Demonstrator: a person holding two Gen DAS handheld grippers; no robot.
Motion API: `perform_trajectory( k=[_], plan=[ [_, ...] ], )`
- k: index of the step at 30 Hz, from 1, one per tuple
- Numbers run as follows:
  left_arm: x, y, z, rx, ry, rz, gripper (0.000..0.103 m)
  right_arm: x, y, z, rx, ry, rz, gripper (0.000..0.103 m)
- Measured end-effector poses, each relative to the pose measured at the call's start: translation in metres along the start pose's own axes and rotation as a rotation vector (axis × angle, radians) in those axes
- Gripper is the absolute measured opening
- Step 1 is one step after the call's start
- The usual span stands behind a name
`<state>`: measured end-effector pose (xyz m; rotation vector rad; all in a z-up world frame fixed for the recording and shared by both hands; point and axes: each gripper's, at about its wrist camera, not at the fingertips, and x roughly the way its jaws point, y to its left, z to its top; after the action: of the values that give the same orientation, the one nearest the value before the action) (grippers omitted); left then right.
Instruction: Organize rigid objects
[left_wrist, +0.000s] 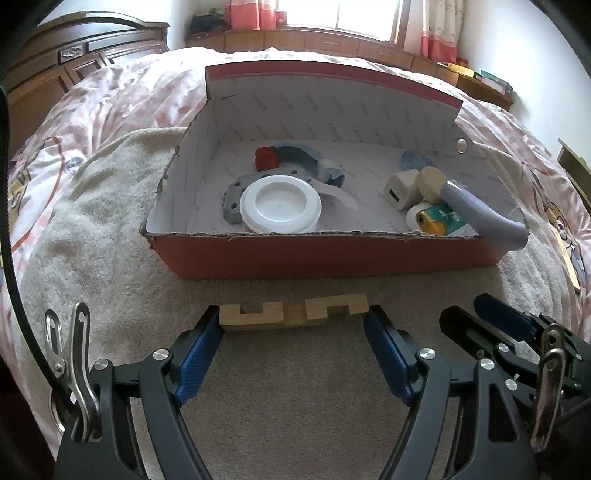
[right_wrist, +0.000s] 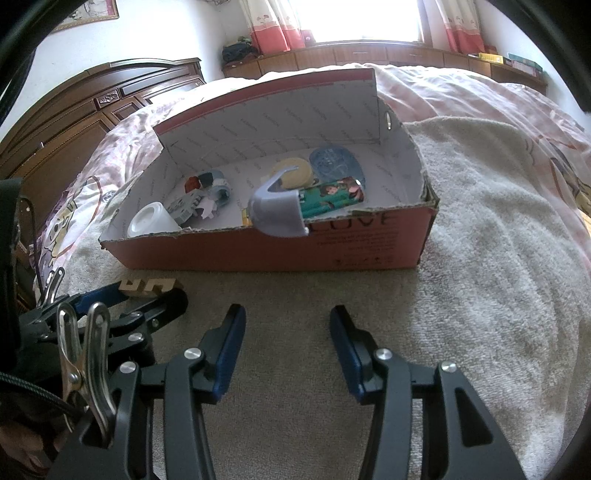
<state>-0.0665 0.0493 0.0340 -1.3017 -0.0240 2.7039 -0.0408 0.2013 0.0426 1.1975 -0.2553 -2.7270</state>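
On the beige towel (left_wrist: 110, 221), just before the red cardboard box (left_wrist: 332, 254), lies a notched wooden block (left_wrist: 291, 314) — the left gripper (left_wrist: 293, 321) clamps it end to end; beside it the right gripper (right_wrist: 288, 321) hangs parted, nothing between its pads

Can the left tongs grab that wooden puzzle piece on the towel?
Probably yes. The left tongs already have a pad at each end of the wooden puzzle piece, with nothing in between. The box sits just behind it, out of the way.

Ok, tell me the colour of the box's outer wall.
Red-orange; the box shows it best in the right wrist view.
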Motion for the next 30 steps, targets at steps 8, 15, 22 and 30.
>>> perform_trajectory(
  k=[8, 15, 22, 30],
  plan=[
    [0.0005, 0.0004, -0.0003, -0.004, 0.003, 0.002, 0.079, 0.0, -0.0001, -0.0001, 0.0, 0.0, 0.0, 0.05],
    [0.0016, 0.0009, -0.0005, -0.008, 0.007, 0.004, 0.079, 0.0, -0.0002, -0.0001, 0.0, 0.0, 0.0, 0.051],
    [0.0017, 0.0012, -0.0003, -0.009, 0.008, 0.005, 0.079, -0.0002, -0.0002, -0.0003, 0.0, 0.0, 0.001, 0.051],
    [0.0028, 0.0029, -0.0032, -0.011, 0.014, 0.006, 0.079, -0.0006, -0.0003, -0.0006, 0.001, -0.001, 0.001, 0.051]
  ],
)
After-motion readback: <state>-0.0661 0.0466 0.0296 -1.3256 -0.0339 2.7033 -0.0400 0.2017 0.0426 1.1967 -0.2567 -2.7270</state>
